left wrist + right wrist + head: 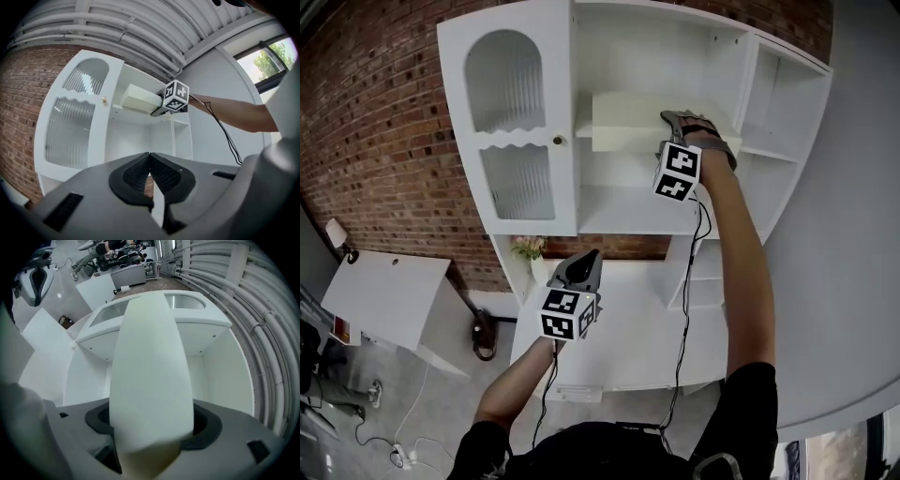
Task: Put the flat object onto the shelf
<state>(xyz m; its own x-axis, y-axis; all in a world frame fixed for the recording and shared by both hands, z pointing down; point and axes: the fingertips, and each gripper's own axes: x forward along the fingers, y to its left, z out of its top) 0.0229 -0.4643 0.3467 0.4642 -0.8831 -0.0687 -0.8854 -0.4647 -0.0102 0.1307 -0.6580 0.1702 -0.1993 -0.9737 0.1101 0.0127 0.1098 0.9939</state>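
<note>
The right hand-held gripper [675, 118] is reaching level into the tall white wooden cabinet [506, 33], with a cream, flat rectangular block [628, 117] sitting between its jaws. The jaws are standing wide apart on either side of the block's near end, and the dark pads seem to be flanking it rather than pressing on it. The block is lying flat on the cabinet's upper white shelf [133, 115], in the open middle compartment, just to the right of the closed door with ribbed glass panels [511, 131]. Its long side is running along the shelf, and its far end is pointing toward the door.

The left hand-held gripper [586, 258] is hanging lower, well apart from the block, above the cabinet's white table surface [619, 352]. Its jaws are resting together at the tips and are carrying nothing. A red brick wall [384, 122] is showing behind the cabinet.
</note>
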